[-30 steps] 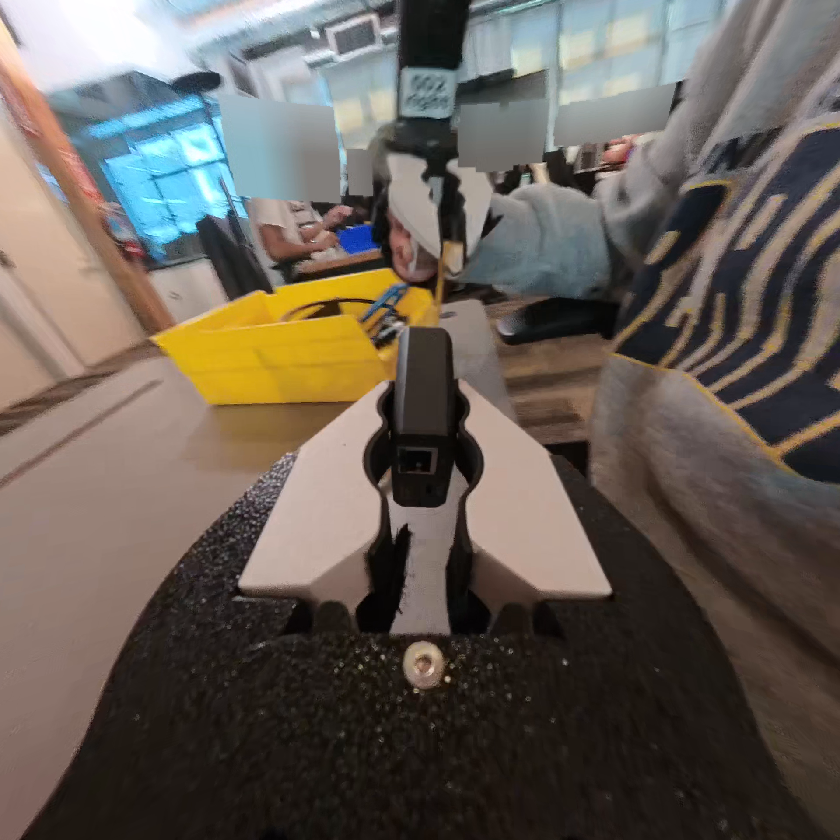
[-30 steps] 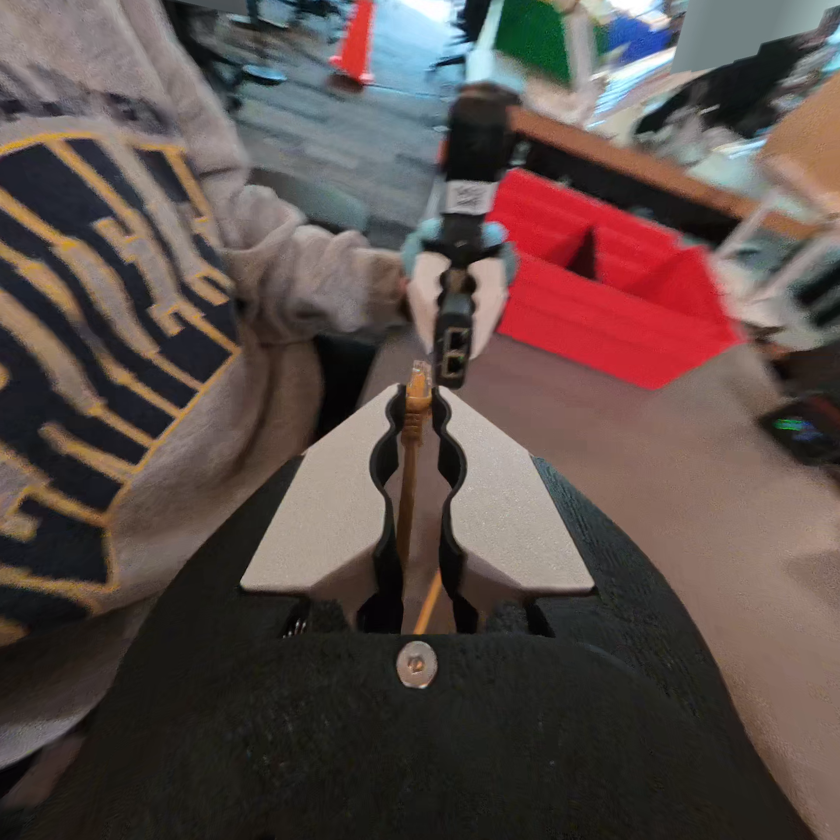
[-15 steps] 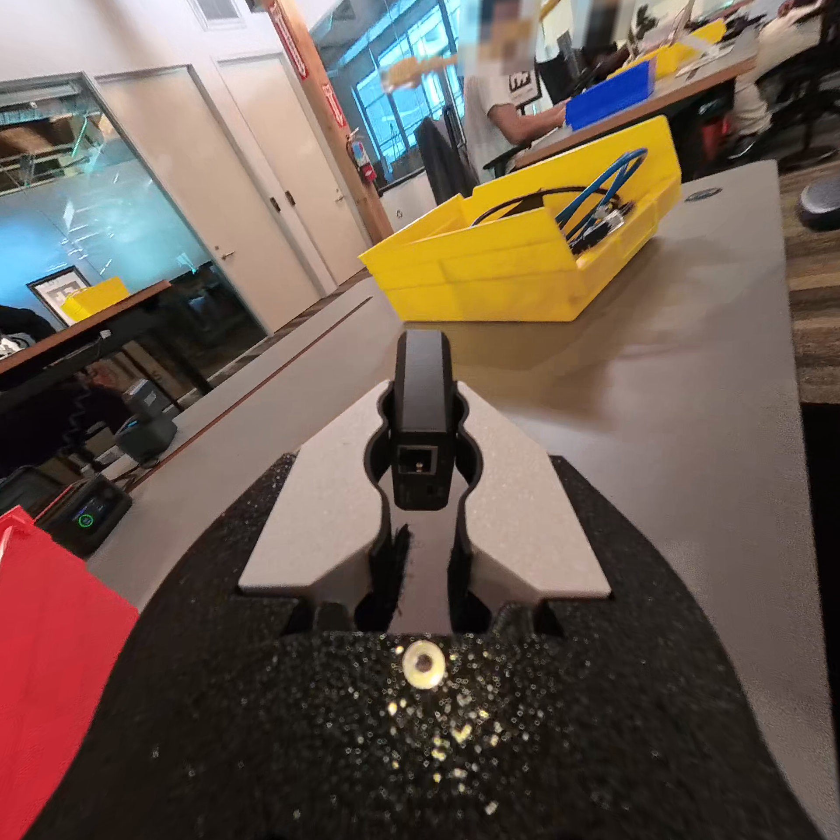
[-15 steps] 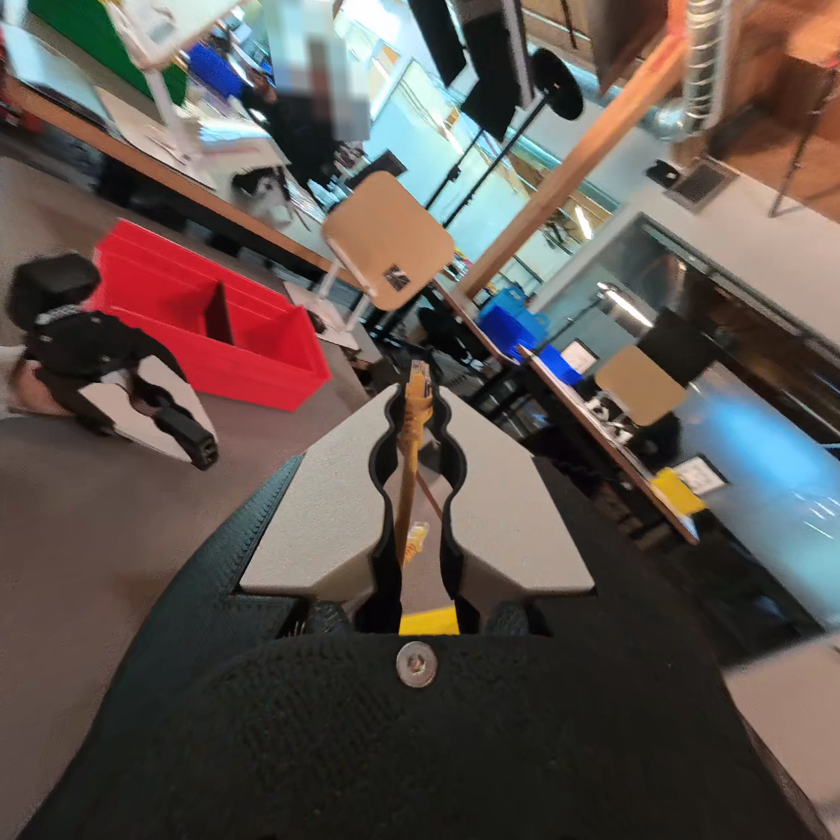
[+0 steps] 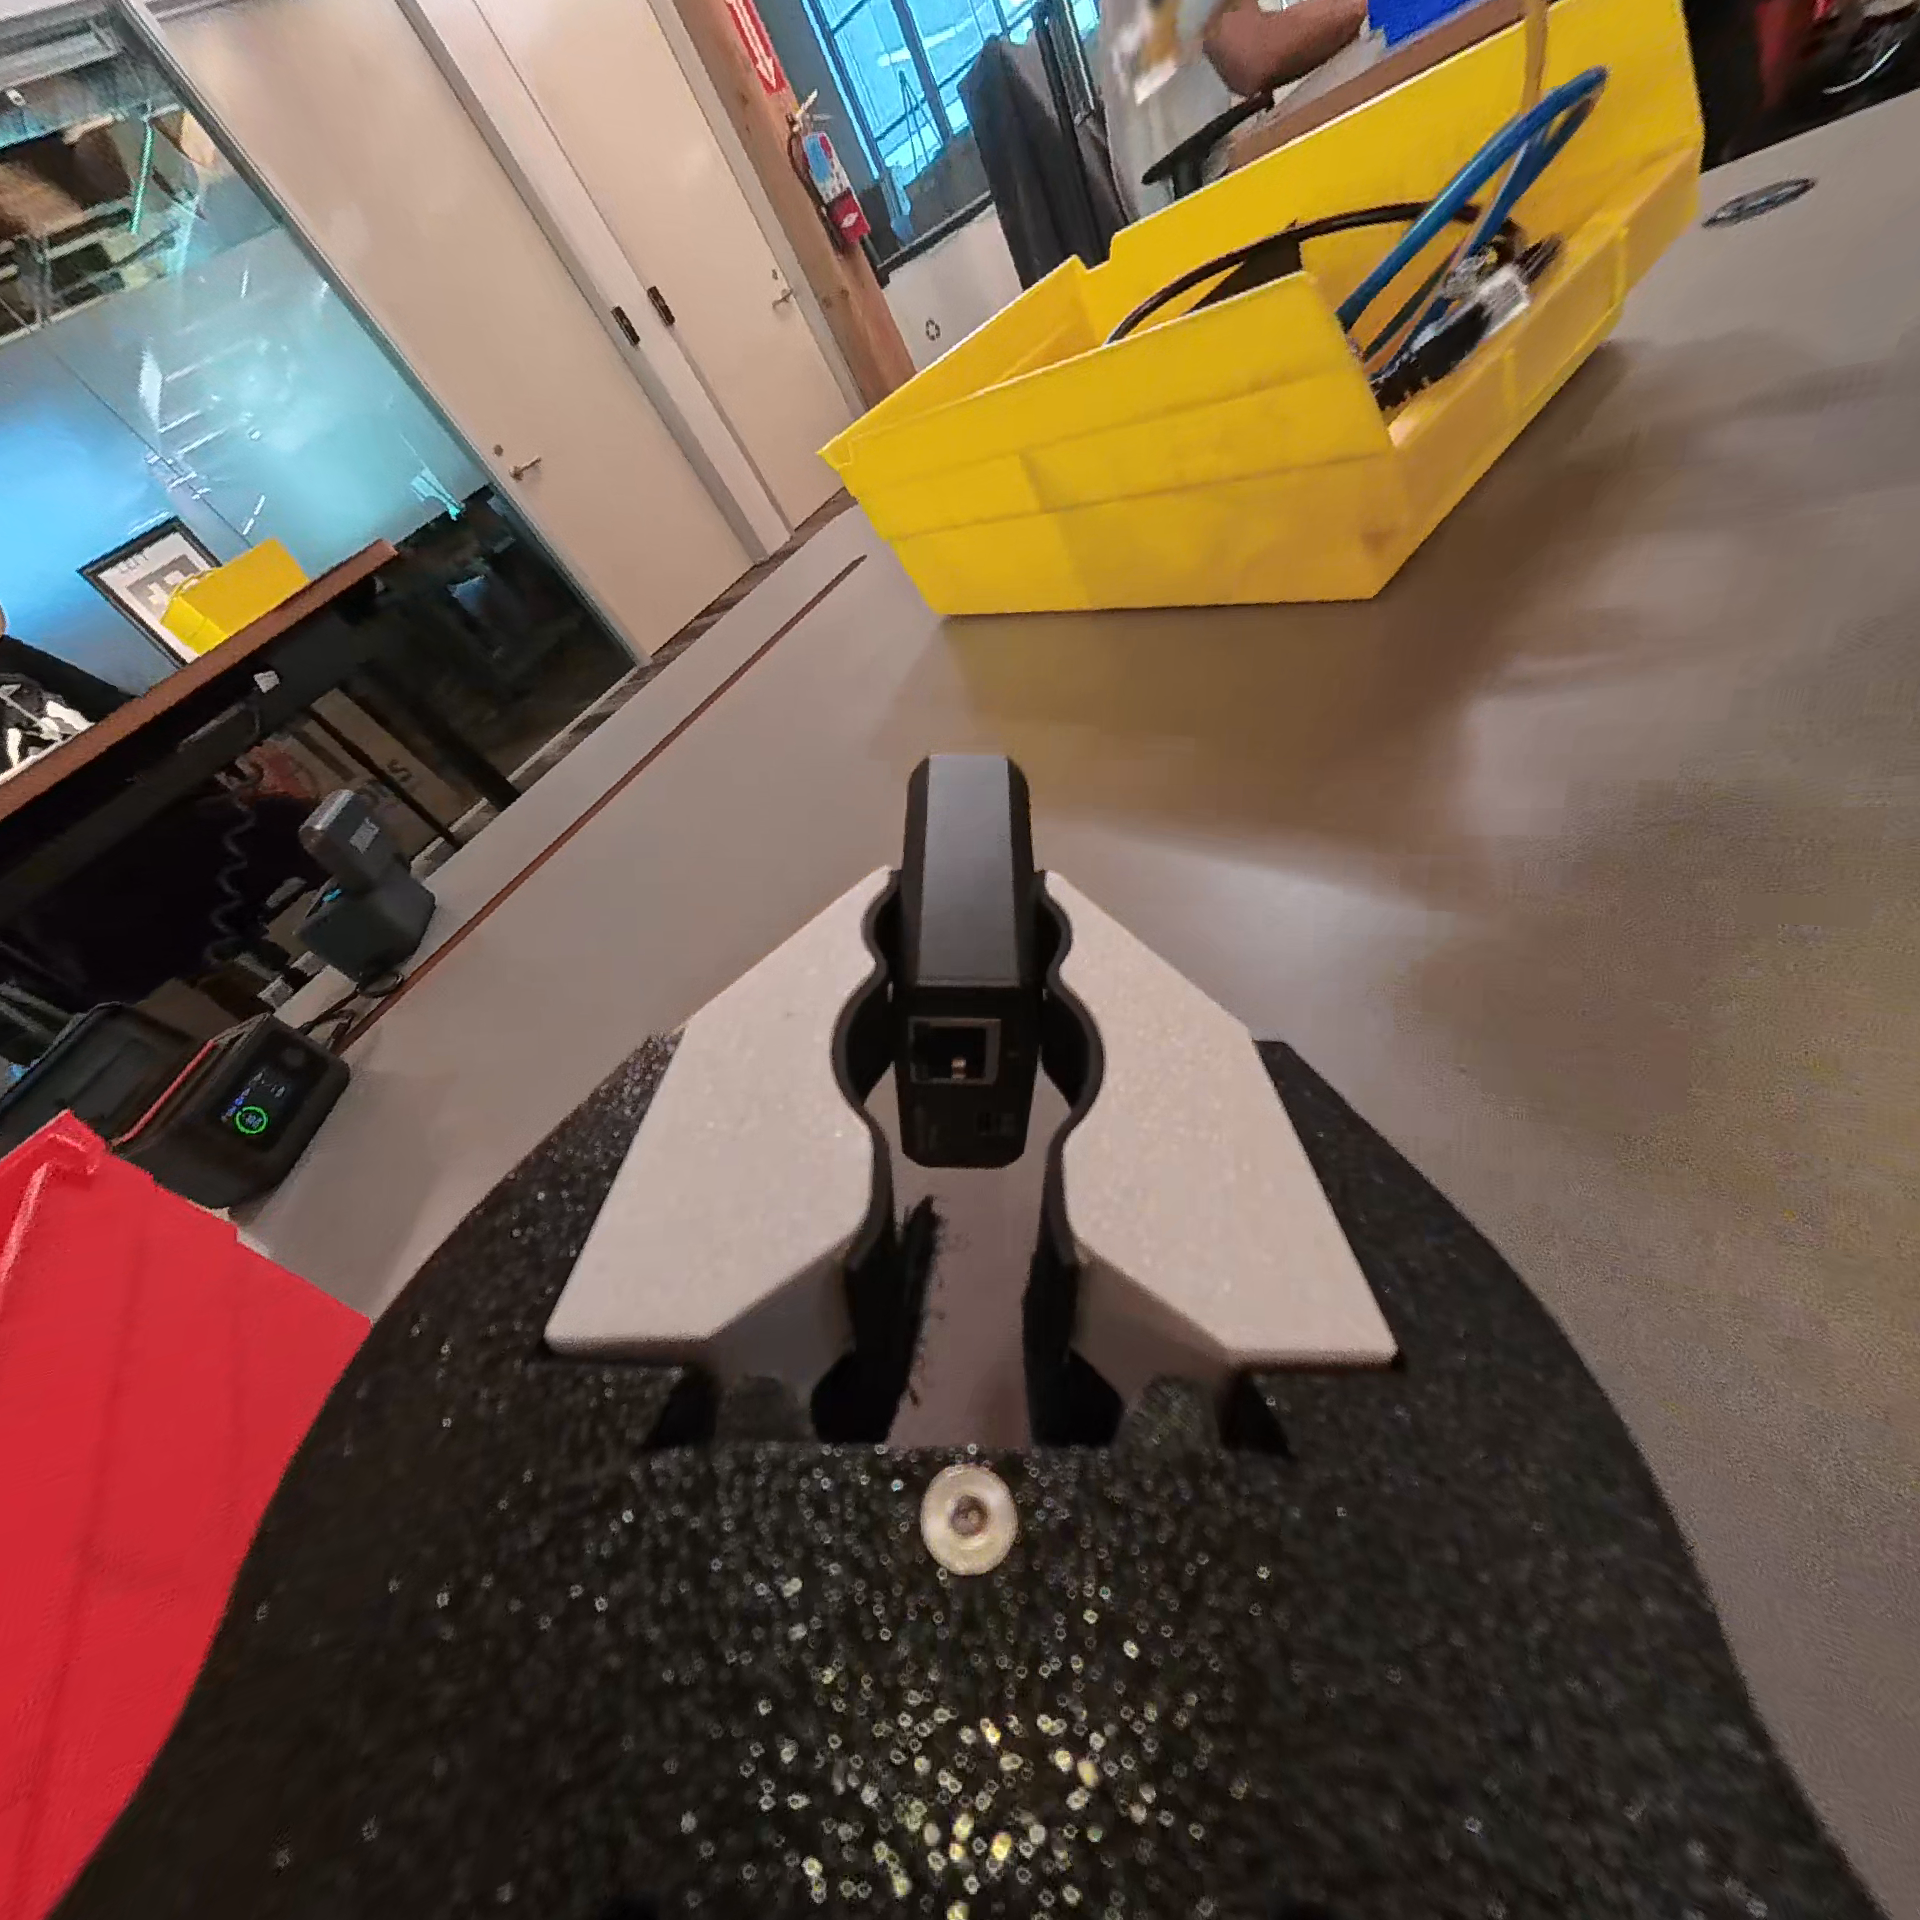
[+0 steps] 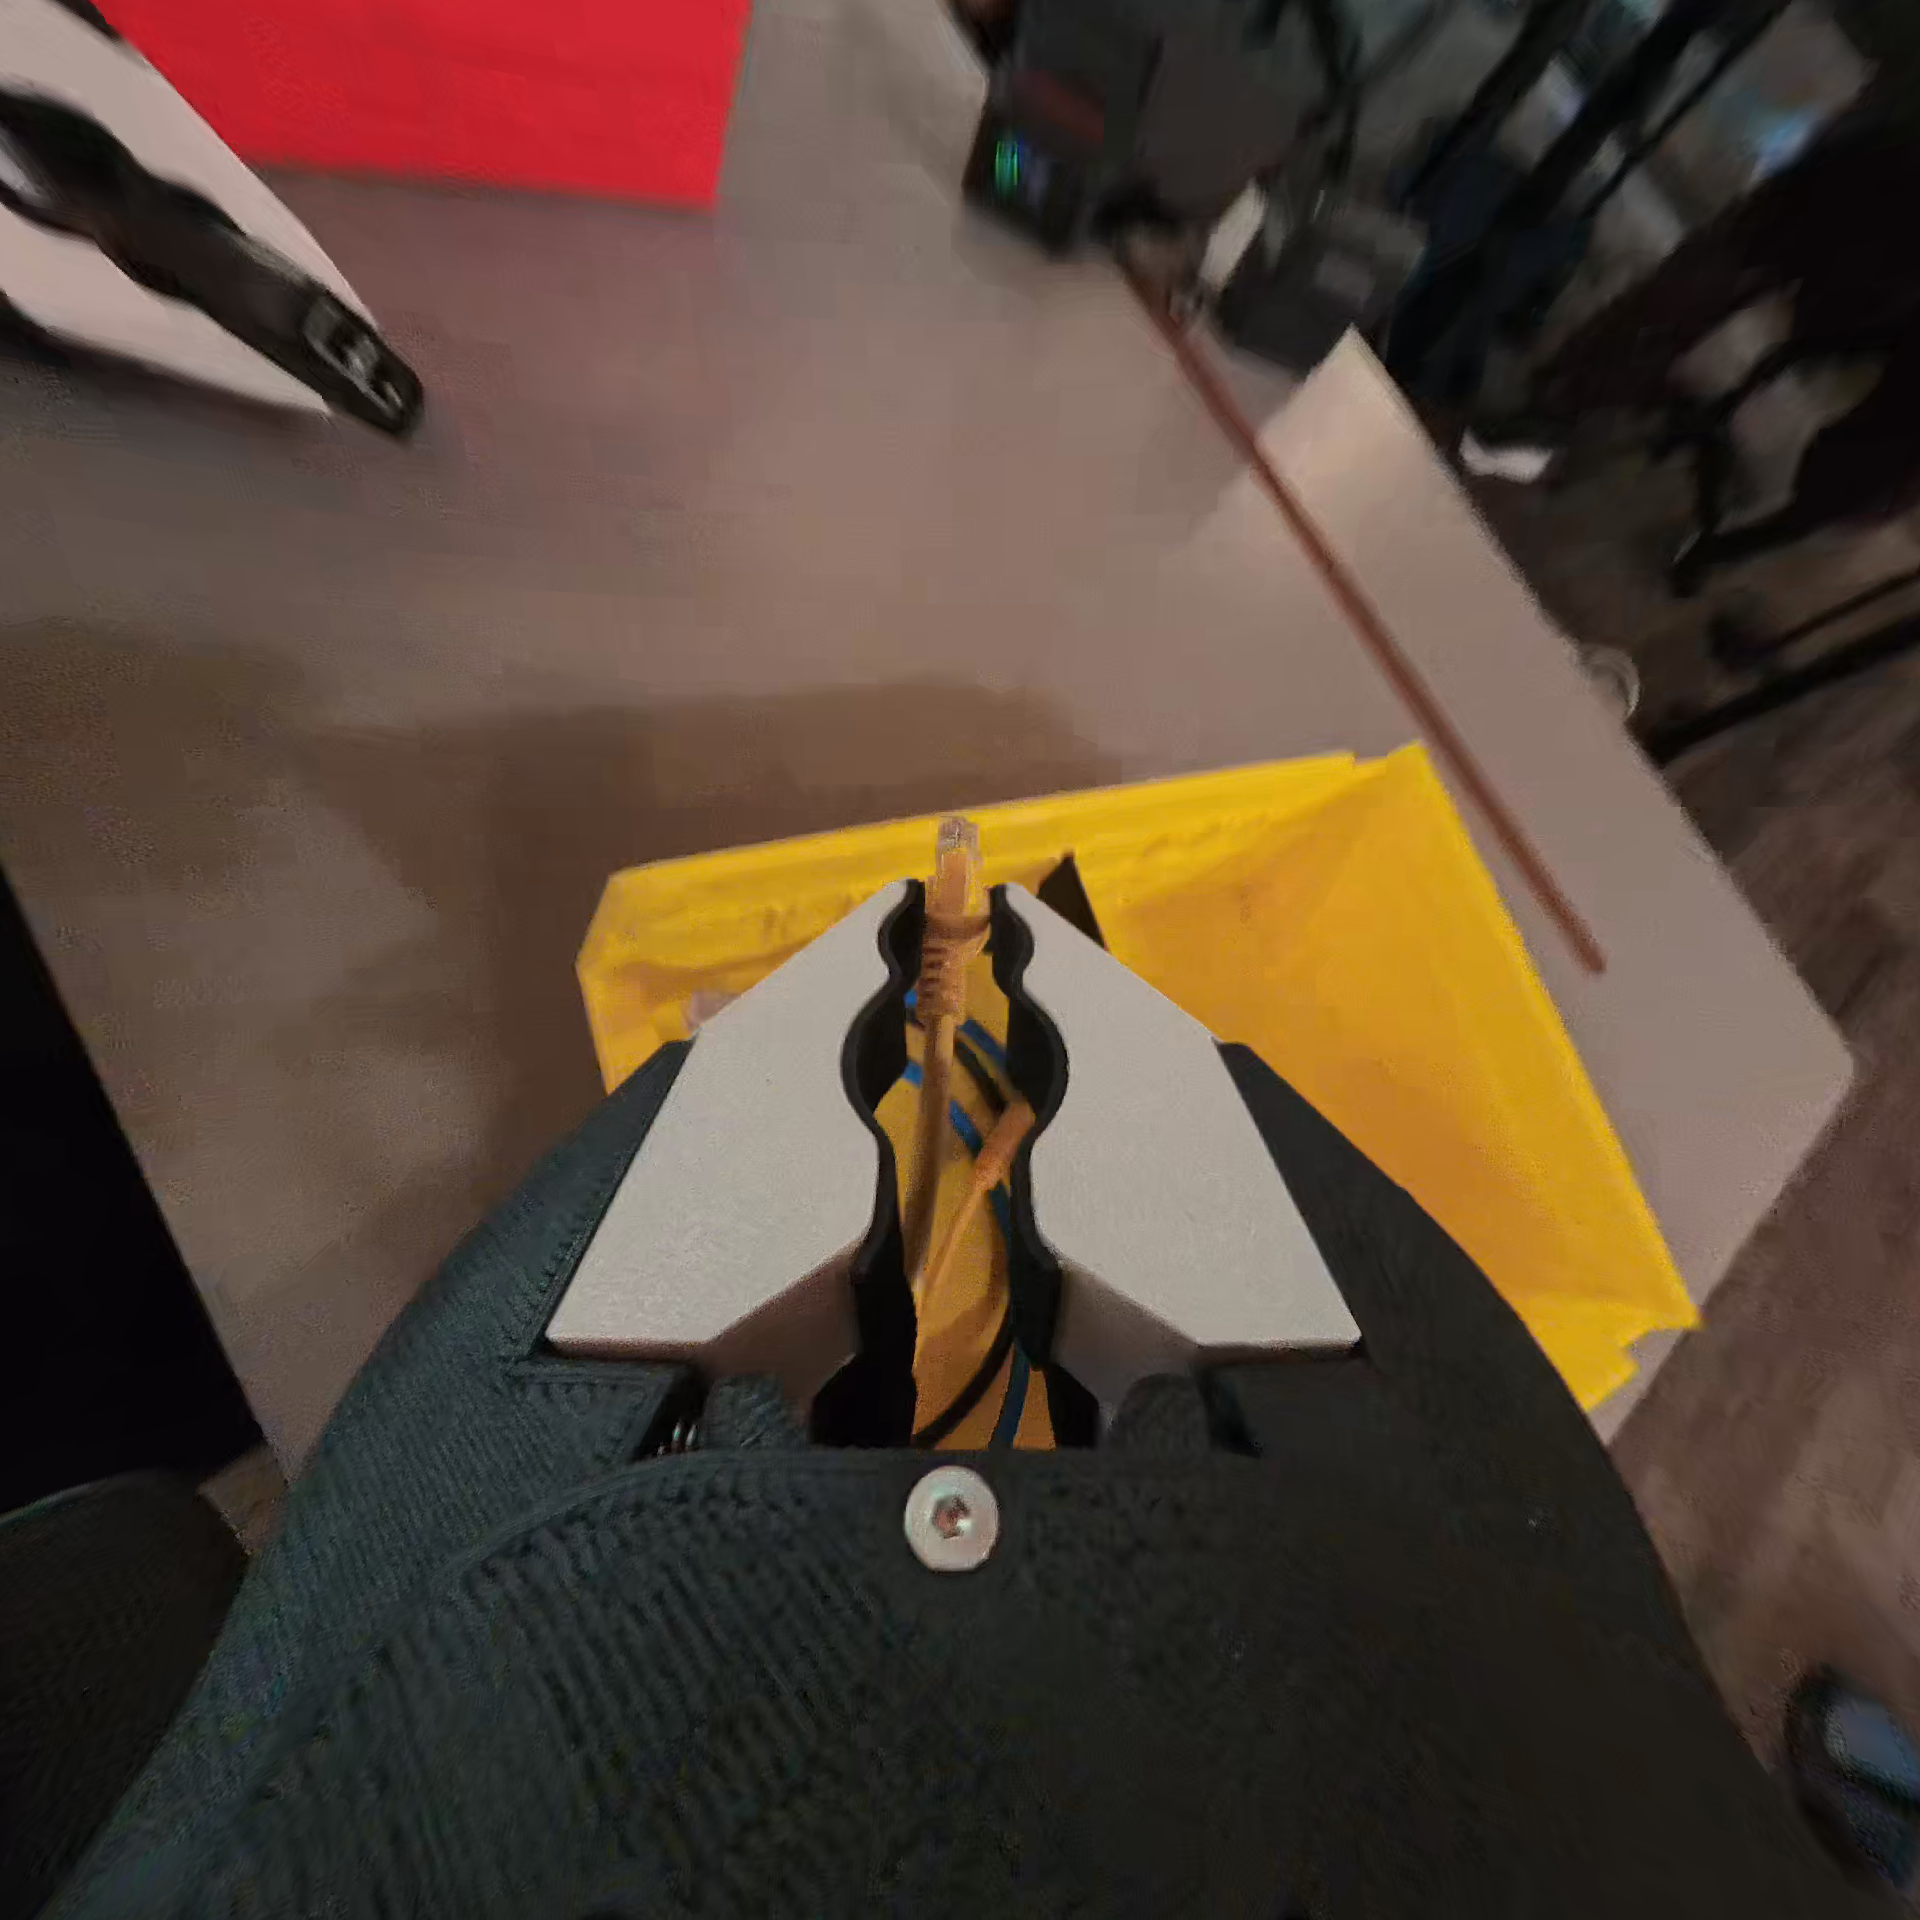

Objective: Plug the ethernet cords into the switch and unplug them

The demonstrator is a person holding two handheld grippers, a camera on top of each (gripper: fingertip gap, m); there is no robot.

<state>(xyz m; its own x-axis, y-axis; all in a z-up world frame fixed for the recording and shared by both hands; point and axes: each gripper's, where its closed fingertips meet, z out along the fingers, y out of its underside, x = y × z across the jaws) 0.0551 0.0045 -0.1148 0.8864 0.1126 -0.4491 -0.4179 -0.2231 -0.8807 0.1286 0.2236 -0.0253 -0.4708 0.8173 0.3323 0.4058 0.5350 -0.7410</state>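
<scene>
While the left claw is closed tight on the switch, a small black box with rounded top, the box stands upright between the grey fingers with one square port on its near face turned back toward the camera. To the left of this claw and close below it lies the corner of a red bin, contents hidden, with a dark device showing a small lit screen just beyond it. Ahead and to the right, well apart from the claw, a yellow bin sits on the grey table holding a blue cord and a black cord in loops. In the right wrist view the right claw pinches an orange ethernet cord just behind its clear plug, which pokes forward past the fingertips; the cord hangs down between the fingers. Directly under this claw sits the yellow bin, with blue and black cords visible through the gap. Far to its upper left the left claw shows blurred, the red bin beyond.
</scene>
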